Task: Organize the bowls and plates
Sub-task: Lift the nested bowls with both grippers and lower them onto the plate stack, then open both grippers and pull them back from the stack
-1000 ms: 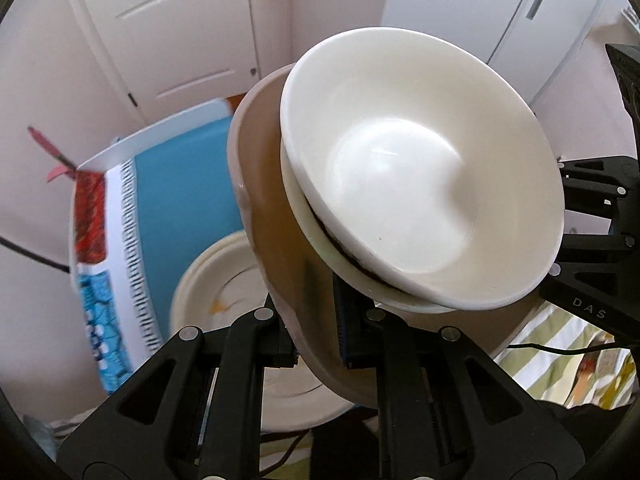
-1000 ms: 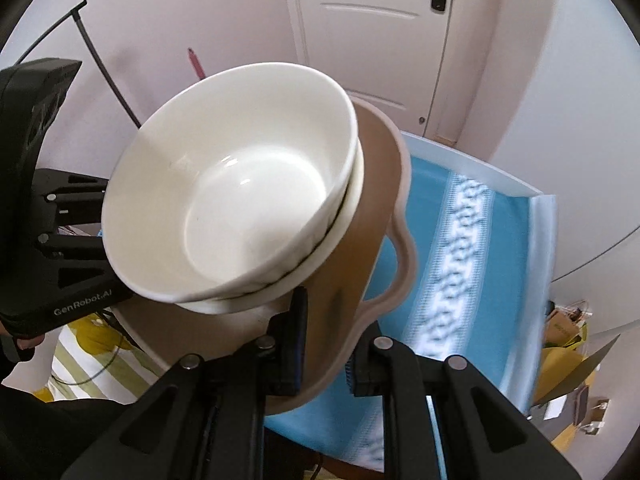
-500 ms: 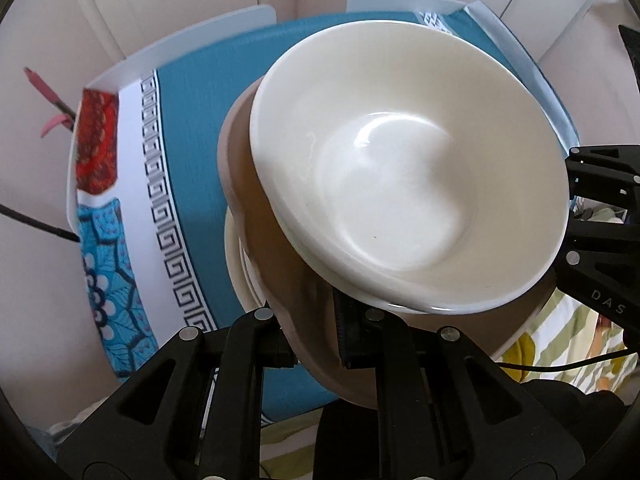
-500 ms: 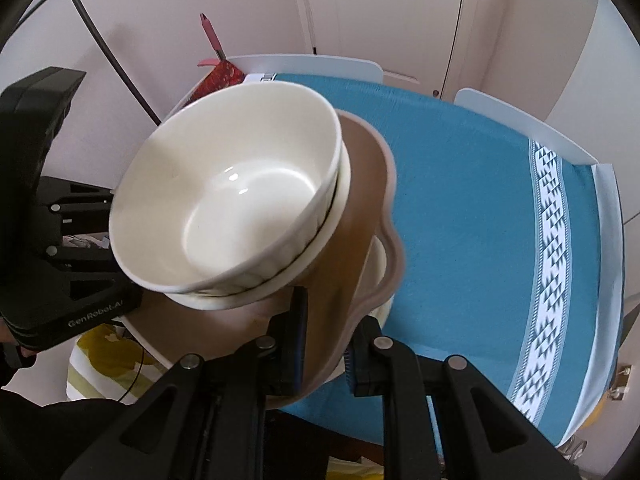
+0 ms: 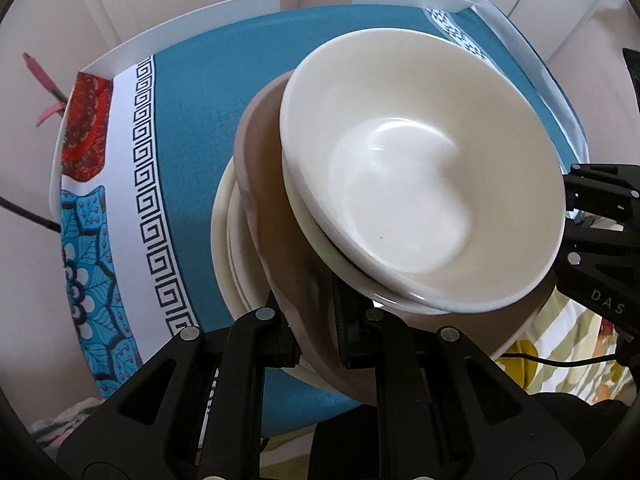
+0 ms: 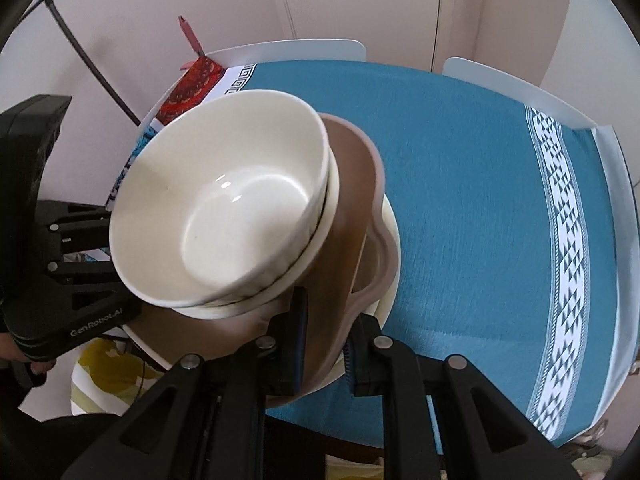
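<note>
A brown plate with side handles [image 5: 272, 208] [image 6: 356, 200] carries a shallow cream bowl and, nested in it, a deep white bowl [image 5: 424, 184] [image 6: 224, 208]. My left gripper [image 5: 318, 332] is shut on the brown plate's near rim. From the opposite side my right gripper [image 6: 326, 336] is shut on the same plate's rim, by one handle. Just beneath the brown plate lies a stack of cream plates [image 5: 224, 240] [image 6: 390, 248] on the table; whether they touch I cannot tell.
The round table [image 6: 460, 184] wears a teal cloth [image 5: 192, 128] with white patterned bands and a red and blue floral edge. White chair backs [image 6: 300, 50] stand at its far side. Beyond are a white door and cupboards. Striped fabric lies below the near edge.
Both grippers have come down and forward with the brown plate and its bowls, from in front of the door and cupboards to just over the cream plate stack on the table.
</note>
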`<state>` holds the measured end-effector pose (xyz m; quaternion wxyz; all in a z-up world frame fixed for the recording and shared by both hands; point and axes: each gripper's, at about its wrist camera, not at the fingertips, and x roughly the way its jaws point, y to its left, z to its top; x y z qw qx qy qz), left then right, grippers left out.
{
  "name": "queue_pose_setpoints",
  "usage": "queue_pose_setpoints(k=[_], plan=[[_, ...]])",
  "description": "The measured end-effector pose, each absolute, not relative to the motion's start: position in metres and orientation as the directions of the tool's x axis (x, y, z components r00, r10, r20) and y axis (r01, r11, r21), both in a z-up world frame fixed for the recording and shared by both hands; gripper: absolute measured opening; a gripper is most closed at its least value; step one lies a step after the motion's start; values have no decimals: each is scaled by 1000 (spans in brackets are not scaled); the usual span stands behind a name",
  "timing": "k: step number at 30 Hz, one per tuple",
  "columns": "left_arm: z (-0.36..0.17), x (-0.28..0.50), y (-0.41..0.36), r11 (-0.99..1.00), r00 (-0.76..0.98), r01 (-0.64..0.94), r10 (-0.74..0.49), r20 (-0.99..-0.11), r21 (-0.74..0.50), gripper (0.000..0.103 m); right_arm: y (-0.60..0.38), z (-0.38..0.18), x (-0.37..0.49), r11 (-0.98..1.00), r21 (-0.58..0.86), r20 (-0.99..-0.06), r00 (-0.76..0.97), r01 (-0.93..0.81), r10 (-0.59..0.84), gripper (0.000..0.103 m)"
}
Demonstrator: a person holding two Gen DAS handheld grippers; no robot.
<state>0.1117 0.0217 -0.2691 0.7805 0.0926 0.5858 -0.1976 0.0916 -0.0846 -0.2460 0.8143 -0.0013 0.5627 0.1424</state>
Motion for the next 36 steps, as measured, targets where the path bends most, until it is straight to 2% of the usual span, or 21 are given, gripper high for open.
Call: queue_pose_setpoints(k=[4,21,27,29,31,36], plan=[[-269,111,21,911,231,404,-190,-954,-83,11,-84,-246,95,961,164,-924,305,-221,228,14],[-263,113,8,901,145,433,-96,-985,-24,26,-78,-254,118,966,203,-964,143,-162,226,16],[-253,109,6,894,125,446,-93,-988,-28,34,-81,-246,121,971,191,-972,111,-144,208,16],[-248,107,7,896,126,443,-90,-988,-26,45,-80,-242,120,972,182,-974,108,-147,199,16],[-241,105,10,900,136,436,-90,-987,-22,52,-82,-237,118,977,159,-978,110,-144,176,16],[-221,94,20,912,151,409,-96,-984,-27,52,-88,-219,102,976,175,-971,139,-132,193,16]])
